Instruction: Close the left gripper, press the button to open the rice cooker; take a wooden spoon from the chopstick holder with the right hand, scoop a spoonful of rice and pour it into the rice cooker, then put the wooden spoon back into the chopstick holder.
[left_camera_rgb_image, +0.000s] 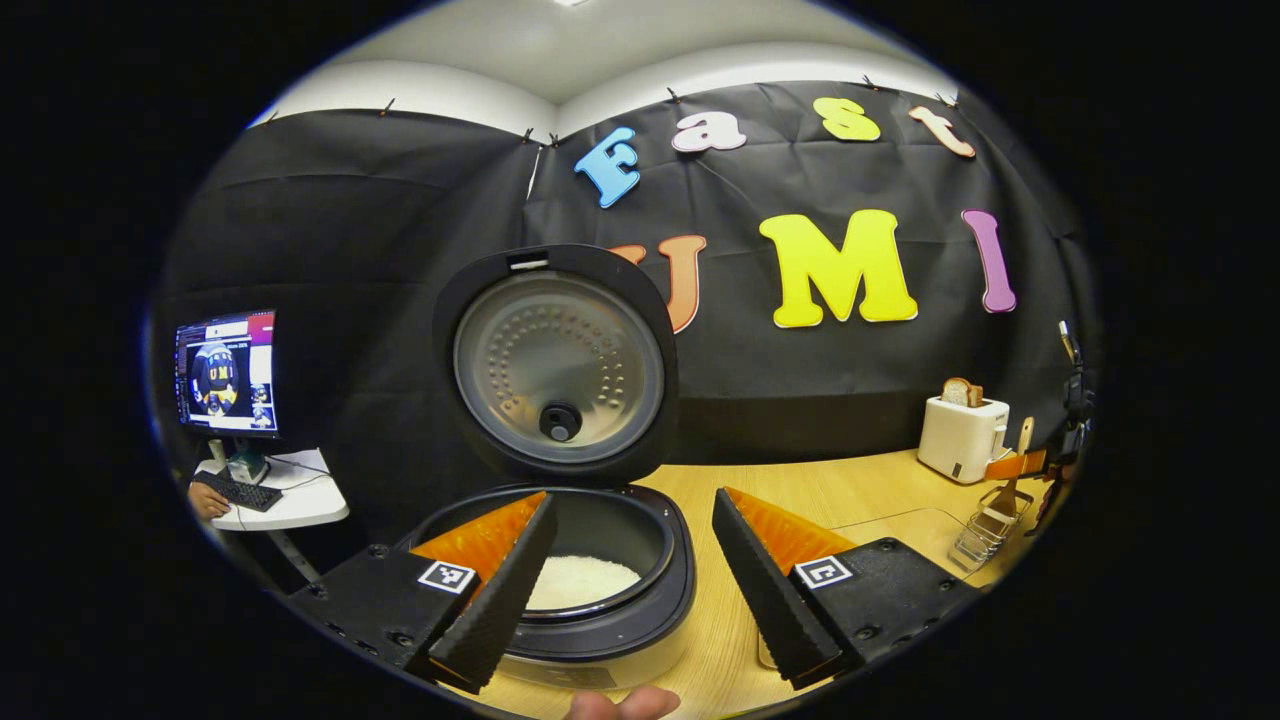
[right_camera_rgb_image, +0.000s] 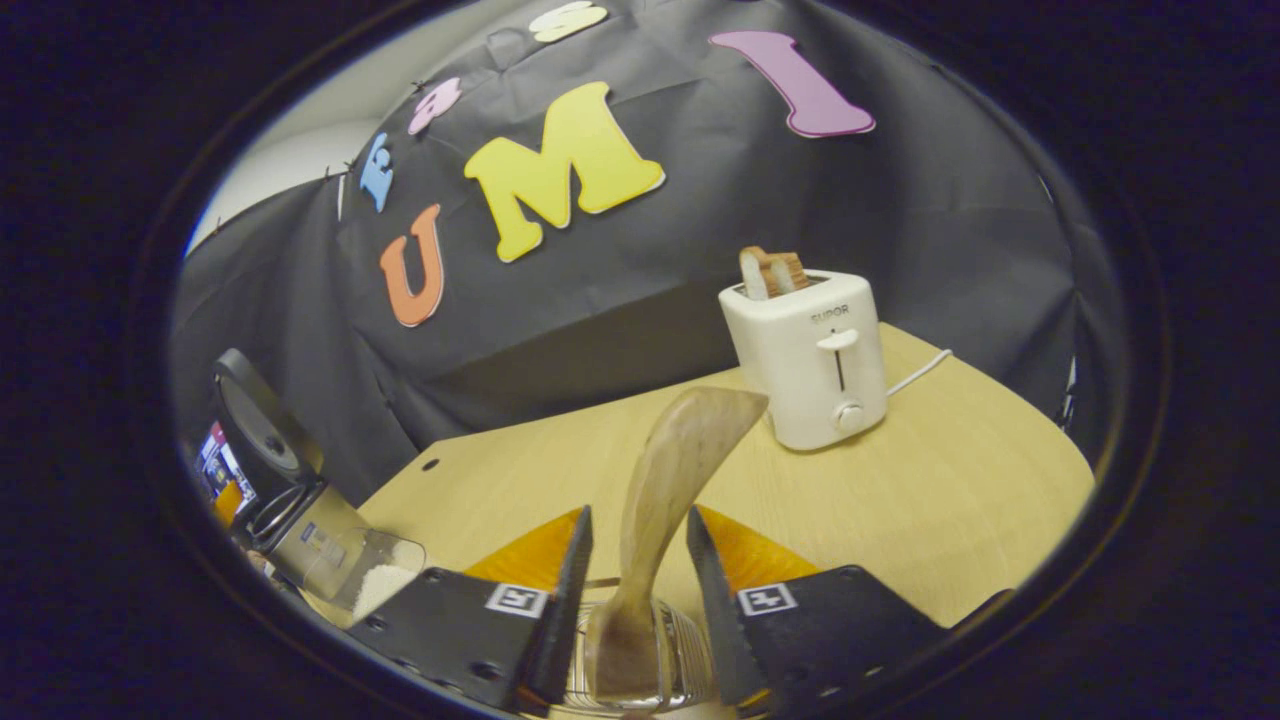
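Though lid open, wooden spoon (right_camera_rgb_image: 670, 480) unclasped.

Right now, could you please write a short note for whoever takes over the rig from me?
Left hand-held gripper: open, holding nothing, in front of the cooker.
Right hand-held gripper: open, fingers on either side of the spoon, not gripping. The spoon stands in the holder.
Done: cooker lid is up; rice lies in the pot.
Cannot tell whether the spoon is about to be taken or was just put back. A clear cup of rice sits beside the cooker.
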